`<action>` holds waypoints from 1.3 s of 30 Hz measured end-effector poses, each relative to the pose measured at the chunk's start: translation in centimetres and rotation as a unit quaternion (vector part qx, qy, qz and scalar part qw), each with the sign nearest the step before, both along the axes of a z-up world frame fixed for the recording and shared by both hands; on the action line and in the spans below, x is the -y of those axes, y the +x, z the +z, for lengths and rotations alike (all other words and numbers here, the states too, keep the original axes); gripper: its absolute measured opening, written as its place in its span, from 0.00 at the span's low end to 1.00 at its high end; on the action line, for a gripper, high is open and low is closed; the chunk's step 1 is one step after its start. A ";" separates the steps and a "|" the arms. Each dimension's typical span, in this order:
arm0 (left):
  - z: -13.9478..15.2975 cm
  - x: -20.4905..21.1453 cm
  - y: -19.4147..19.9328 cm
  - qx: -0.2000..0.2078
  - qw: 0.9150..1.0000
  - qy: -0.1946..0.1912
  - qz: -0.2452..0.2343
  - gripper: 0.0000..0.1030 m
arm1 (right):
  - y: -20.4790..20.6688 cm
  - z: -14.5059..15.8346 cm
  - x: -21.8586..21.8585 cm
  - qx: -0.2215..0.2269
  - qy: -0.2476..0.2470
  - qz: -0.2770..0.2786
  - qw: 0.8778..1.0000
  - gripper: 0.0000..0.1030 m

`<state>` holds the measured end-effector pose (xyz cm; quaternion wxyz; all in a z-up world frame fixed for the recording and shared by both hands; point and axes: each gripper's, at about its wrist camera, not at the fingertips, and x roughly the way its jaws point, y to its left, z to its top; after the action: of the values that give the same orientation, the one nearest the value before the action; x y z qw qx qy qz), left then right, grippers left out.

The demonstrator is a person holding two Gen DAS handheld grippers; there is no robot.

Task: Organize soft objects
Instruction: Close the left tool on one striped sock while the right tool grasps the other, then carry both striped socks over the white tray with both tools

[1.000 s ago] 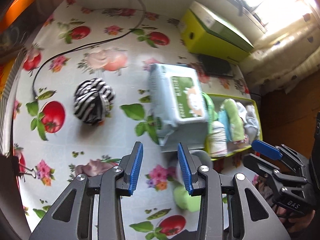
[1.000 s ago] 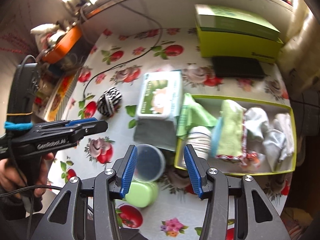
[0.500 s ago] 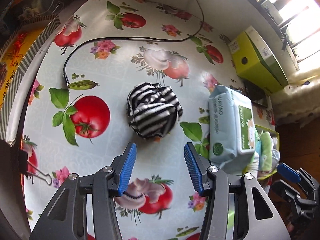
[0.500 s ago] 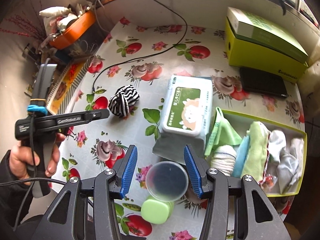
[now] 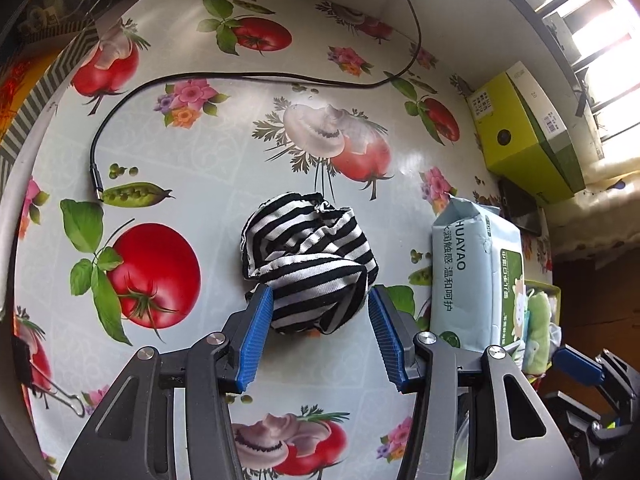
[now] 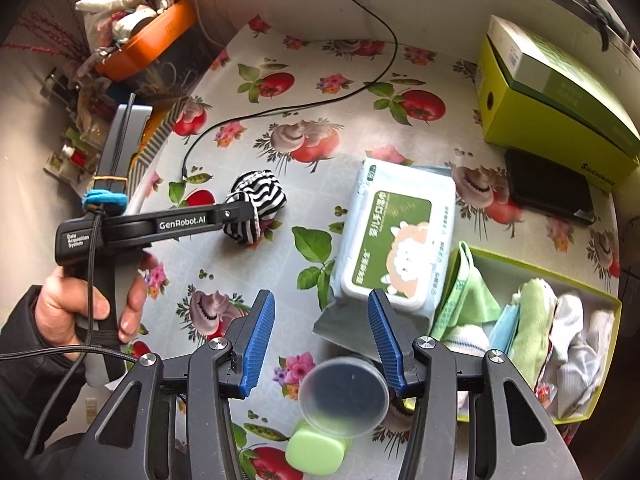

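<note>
Straddling the striped sock ball (image 5: 308,264), the left hand-held gripper (image 5: 320,332) sat low at center-bottom of the left wrist frame, jaws spread wide, blue pads on either side of the ball's near end. Left pad looked to be touching the fabric, right pad just beside it; contact hard to confirm through the fisheye. Ball rested on the table (image 5: 192,152), on the tomato-print cloth, mid-frame, between a big printed tomato at left and the wipes pack (image 5: 476,276) at right. Black cable (image 5: 248,77) curved across the upper part of the frame; green box (image 5: 528,136) at upper right.

In the right wrist frame, the right hand-held gripper (image 6: 320,336) hung wide and holding nothing at center-bottom, above a round clear lid (image 6: 344,396) and a small green container (image 6: 316,452). Left gripper entered from mid-left there, held by the person's hand (image 6: 80,304), its tip at the sock ball (image 6: 256,200). Yellow-green tray (image 6: 600,360) at lower right held folded cloths and socks. Dark flat case (image 6: 548,188) lay at right, just below the green box.
</note>
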<state>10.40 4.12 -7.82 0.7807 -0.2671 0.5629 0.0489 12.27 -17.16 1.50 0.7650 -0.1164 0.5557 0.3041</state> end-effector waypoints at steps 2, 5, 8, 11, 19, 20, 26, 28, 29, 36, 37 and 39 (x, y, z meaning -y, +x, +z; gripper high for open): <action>0.0 -0.1 -0.3 -0.003 1.000 0.009 -0.002 0.22 | 0.4 -0.1 -0.6 0.001 0.000 0.005 1.000 0.47; 0.0 -0.4 -1.0 -0.004 1.000 0.011 -0.003 0.06 | 1.2 -0.3 -1.6 0.003 0.002 0.012 1.000 0.47; 0.2 -0.9 -1.7 0.000 1.000 0.006 0.002 0.06 | 2.0 -0.9 -3.0 0.001 0.003 0.021 1.000 0.47; 0.7 -1.6 -2.8 0.006 1.000 0.006 0.013 0.06 | 2.8 -1.7 -4.6 -0.007 0.006 0.033 0.999 0.47; 1.3 -3.9 -5.1 0.008 0.999 0.003 0.046 0.06 | 4.5 -5.1 -9.2 -0.036 0.000 0.060 0.998 0.47; 1.2 -4.2 -5.3 0.007 0.999 0.002 0.050 0.06 | 4.7 -5.7 -9.8 -0.041 -0.004 0.062 0.997 0.47; 0.7 -5.5 -6.3 0.004 0.998 -0.006 0.068 0.06 | 5.9 -8.0 -12.5 -0.058 -0.012 0.076 0.995 0.47; 0.5 -5.9 -6.7 0.002 0.997 -0.010 0.074 0.06 | 6.1 -8.6 -13.2 -0.065 -0.010 0.078 0.995 0.47; 0.4 -6.0 -6.8 0.001 0.997 -0.011 0.075 0.06 | 6.2 -9.0 -13.5 -0.067 -0.012 0.080 0.994 0.45; 0.5 -6.2 -7.1 0.003 0.997 -0.015 0.080 0.06 | 5.8 -10.0 -13.8 -0.067 -0.028 0.086 0.994 0.08; 0.7 -6.1 -7.1 0.004 0.997 -0.016 0.080 0.06 | 5.7 -9.8 -13.6 -0.065 -0.027 0.086 0.994 0.08; 0.9 -6.0 -7.0 0.006 0.997 -0.017 0.078 0.06 | 5.3 -9.0 -13.2 -0.058 -0.022 0.088 0.994 0.07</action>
<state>3.38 10.17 -6.91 0.7731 -0.3238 0.5364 0.0989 17.57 -3.96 -7.52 0.6994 -0.1636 0.5929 0.3641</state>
